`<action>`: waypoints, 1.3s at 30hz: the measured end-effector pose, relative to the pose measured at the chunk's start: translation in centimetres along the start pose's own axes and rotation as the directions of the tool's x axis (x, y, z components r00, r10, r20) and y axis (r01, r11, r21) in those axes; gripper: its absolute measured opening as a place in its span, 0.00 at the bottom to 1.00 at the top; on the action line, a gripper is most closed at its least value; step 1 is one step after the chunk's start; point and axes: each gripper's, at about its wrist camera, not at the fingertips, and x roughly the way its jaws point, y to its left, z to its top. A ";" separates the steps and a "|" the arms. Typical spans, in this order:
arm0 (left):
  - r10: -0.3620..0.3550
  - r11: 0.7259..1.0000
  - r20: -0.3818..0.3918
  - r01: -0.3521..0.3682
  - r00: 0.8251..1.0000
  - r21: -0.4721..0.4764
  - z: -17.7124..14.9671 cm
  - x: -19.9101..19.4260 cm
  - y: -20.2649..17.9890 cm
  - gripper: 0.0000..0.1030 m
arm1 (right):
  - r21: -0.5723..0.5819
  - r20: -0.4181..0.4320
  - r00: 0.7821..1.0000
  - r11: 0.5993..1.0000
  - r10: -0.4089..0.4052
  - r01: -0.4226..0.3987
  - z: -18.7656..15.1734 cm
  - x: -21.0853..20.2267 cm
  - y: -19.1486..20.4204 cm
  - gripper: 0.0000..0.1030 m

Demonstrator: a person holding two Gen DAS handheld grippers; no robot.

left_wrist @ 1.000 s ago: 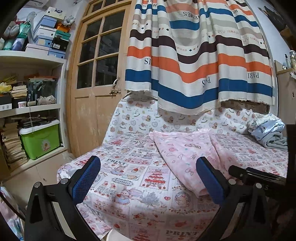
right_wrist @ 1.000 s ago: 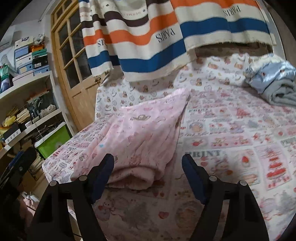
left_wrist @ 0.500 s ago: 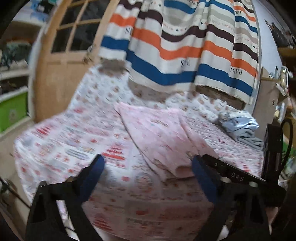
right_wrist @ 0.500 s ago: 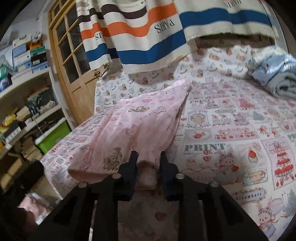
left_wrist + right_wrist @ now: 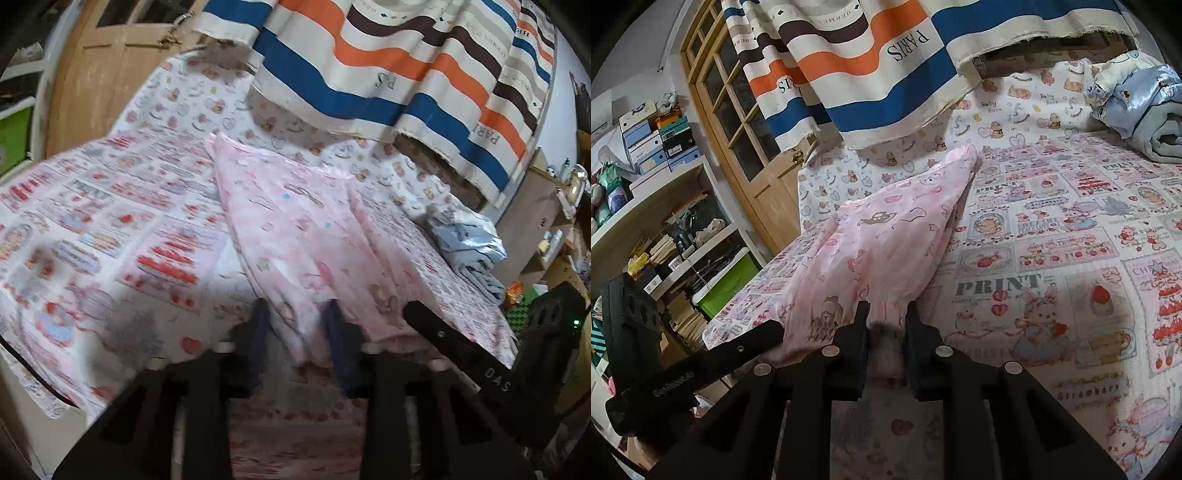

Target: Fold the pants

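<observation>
Pink, thin printed pants (image 5: 886, 240) lie rumpled lengthwise at frame centre on the quilted patchwork bed (image 5: 1052, 258). I see the right gripper (image 5: 886, 321) pinching their gathered near hem; the left gripper (image 5: 297, 325), jaws just closing, also pinches that hem.

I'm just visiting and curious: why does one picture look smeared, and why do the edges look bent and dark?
Left wrist view: motion blur smears the bedsheet and pink pants. Right wrist view: sharp, the sheet's "PRINT" lettering readable. Both: fisheye lens bends the striped curtain and blackens the corners.
</observation>
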 end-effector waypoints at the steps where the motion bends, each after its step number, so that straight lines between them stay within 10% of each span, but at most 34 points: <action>1: 0.011 1.000 0.009 -0.011 1.000 0.008 -0.1 -0.1 -0.2 0.13 | -0.003 0.001 1.000 1.000 -0.002 0.002 0.0 -0.1 0.0 0.17; 14: 0.084 0.983 0.115 -0.101 0.990 0.151 -2.4 -5.1 -2.3 0.01 | -0.070 -0.007 1.000 0.998 0.012 -0.012 -2.3 -3.9 1.9 0.15; 21: 0.140 0.955 0.158 -0.176 0.977 0.238 -3.8 -5.3 -2.8 0.02 | -0.233 0.080 0.989 0.963 -0.122 0.137 -3.7 -5.4 3.5 0.16; 26: 0.179 0.925 0.199 -0.234 0.963 0.299 -4.1 -6.2 -2.8 0.04 | -0.363 0.106 0.979 0.910 -0.175 0.202 -3.4 -6.7 3.0 0.45; 32: 0.059 0.934 0.222 -0.132 0.973 0.332 -1.2 -6.9 -5.1 0.05 | -0.478 0.106 0.954 0.827 -0.279 0.295 -2.5 -7.7 0.8 0.45; 39: -0.041 0.928 -0.033 0.050 0.999 0.369 0.7 -1.5 -8.1 0.03 | -0.601 -0.016 0.959 0.769 -0.284 0.217 -1.7 -5.8 0.7 0.45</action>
